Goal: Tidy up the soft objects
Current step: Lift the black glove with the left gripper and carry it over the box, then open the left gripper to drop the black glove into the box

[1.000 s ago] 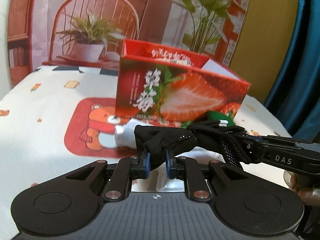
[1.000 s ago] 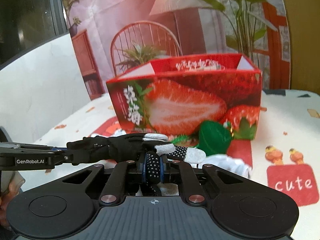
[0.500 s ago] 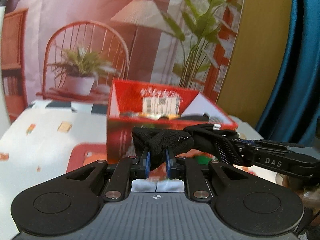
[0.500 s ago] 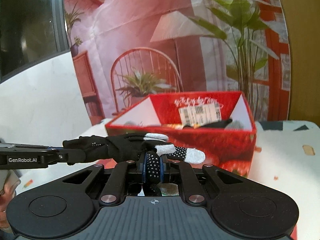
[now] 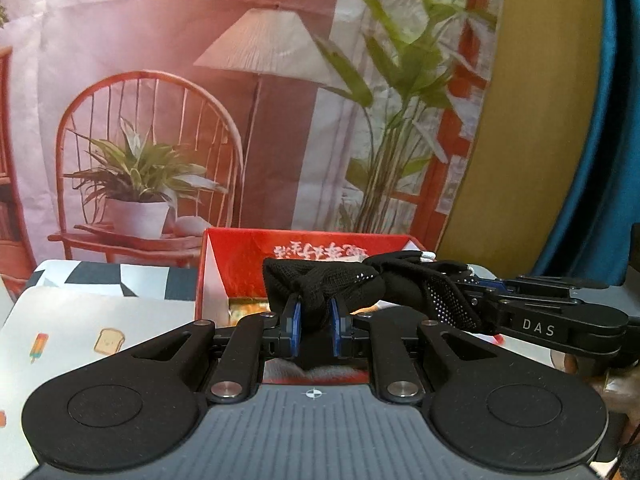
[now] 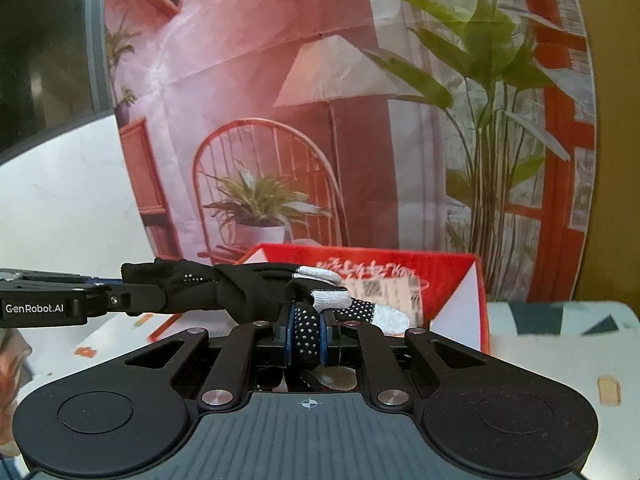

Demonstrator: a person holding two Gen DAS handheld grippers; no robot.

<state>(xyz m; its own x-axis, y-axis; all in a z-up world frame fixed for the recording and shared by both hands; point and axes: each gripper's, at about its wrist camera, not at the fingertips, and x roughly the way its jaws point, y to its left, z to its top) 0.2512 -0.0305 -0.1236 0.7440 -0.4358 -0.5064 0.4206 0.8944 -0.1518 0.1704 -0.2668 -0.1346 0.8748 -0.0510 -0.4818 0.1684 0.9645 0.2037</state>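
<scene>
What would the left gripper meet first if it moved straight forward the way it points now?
Probably the red strawberry box: the left gripper, shut on the black glove, points at its open top, though depth is unclear.

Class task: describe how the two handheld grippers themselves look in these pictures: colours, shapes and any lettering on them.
Both are matte black with a ribbed grey base, two round discs and silver pivot pins on angled link arms. The left gripper has blue finger pads, as does the right gripper. Seen from the side, the right one is lettered DAS, the left one GenRobot.AI, in white. No cables or sleeves are visible.
</scene>
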